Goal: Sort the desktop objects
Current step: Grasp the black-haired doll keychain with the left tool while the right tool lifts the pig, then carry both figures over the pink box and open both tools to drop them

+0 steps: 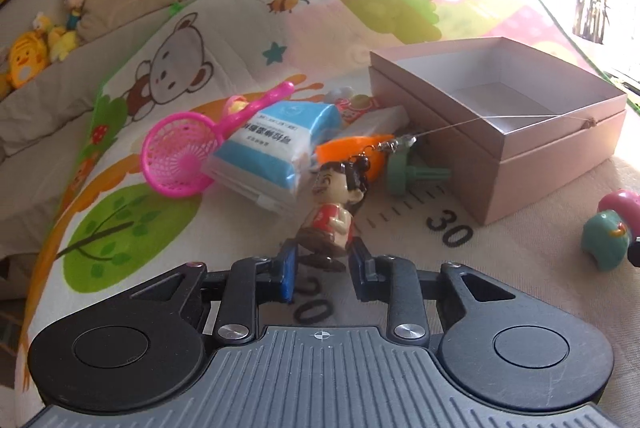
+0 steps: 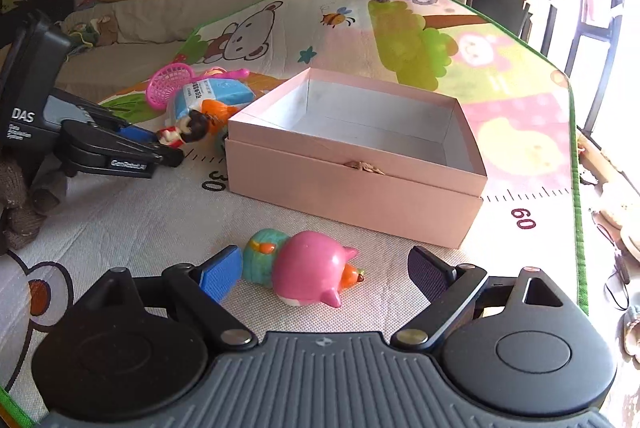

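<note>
Your left claw (image 1: 322, 268) is clamped on the doll figurine (image 1: 330, 206), a small figure with black hair and a red top. Its pads grip the figurine low, about the legs, and from the right wrist view the doll (image 2: 182, 132) lies tilted in the grip, head toward the box. A thin cord runs from the charm at the doll's head to the front edge of the box.

Your right claw (image 2: 322, 274) stands wide apart over the pink pig toy (image 2: 310, 270), which lies on its side on the play mat (image 2: 140, 220). Neither pad touches it. Touching the pig on its left is a teal ceramic piece (image 2: 264, 256) with an orange detail.

The pink box (image 2: 356, 164) sits open just beyond the pig, its white inside bare, with a small bow on its front wall.

To the left of the box the other things lie heaped together: a pink toy net scoop (image 1: 180, 158), a blue and white tissue pack (image 1: 272, 152) resting partly on the scoop's handle, an orange toy (image 1: 352, 148) behind the doll, and a green peg-shaped toy (image 1: 412, 174) just beside the box's near corner. In the left wrist view the pig and the teal piece (image 1: 604, 240) show well apart at the right edge.
</note>
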